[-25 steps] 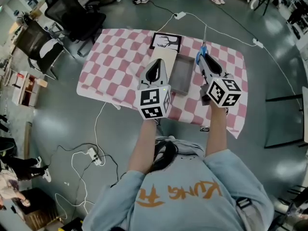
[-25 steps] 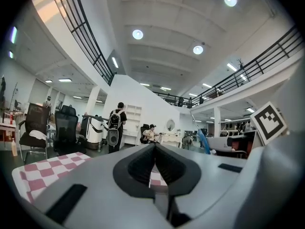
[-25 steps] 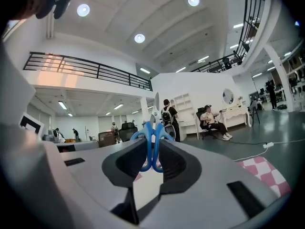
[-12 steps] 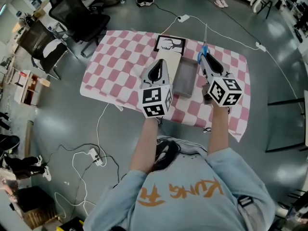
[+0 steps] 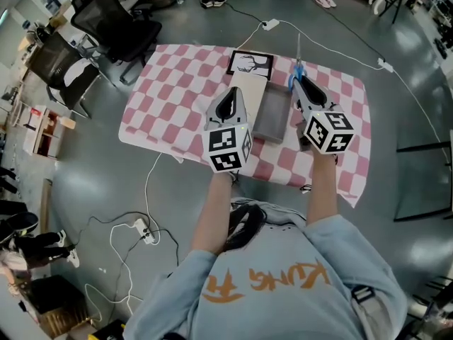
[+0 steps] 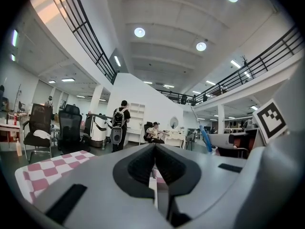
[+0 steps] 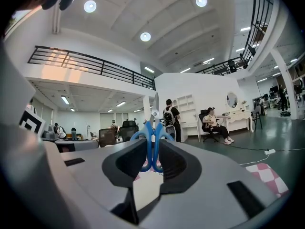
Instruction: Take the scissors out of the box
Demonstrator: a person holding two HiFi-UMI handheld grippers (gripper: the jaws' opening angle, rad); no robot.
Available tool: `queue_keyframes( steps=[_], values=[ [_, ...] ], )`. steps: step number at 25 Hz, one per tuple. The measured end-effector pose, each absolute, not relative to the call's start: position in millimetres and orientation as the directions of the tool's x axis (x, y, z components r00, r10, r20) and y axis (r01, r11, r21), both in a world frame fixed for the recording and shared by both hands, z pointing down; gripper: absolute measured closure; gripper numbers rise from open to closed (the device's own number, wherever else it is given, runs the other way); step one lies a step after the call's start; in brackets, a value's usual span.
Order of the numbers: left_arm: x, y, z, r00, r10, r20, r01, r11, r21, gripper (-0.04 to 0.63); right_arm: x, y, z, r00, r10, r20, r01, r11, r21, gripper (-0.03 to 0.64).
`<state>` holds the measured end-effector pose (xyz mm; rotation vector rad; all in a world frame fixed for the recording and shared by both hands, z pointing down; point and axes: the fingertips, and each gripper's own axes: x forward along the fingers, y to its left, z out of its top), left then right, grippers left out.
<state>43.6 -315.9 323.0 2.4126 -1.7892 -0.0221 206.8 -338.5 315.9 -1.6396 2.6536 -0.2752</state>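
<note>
the blue-handled scissors (image 7: 152,140) are out of the grey box (image 5: 272,115), held in the air by its far right corner above the checked tablecloth (image 5: 170,83). their handle loops are pinched between the jaws of the right gripper (image 7: 153,151) and the blades stick out ahead past the tips, a hold that probably keeps the points away from the person. the left gripper (image 6: 155,147) hovers just left of the box with its jaws pressed together on nothing, seemingly idle since the box looks empty and needs no steadying
</note>
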Motion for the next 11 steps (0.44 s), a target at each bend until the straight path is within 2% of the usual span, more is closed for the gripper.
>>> queue_keyframes(
  steps=[11],
  values=[
    [37.3,-325.5,331.7,0.238,-0.966,0.097,-0.964,-0.223,0.145,0.575,214.2,-348.9,313.5,-0.451,-0.888,0.088,-0.889,0.438,-0.133,0.534]
  ],
)
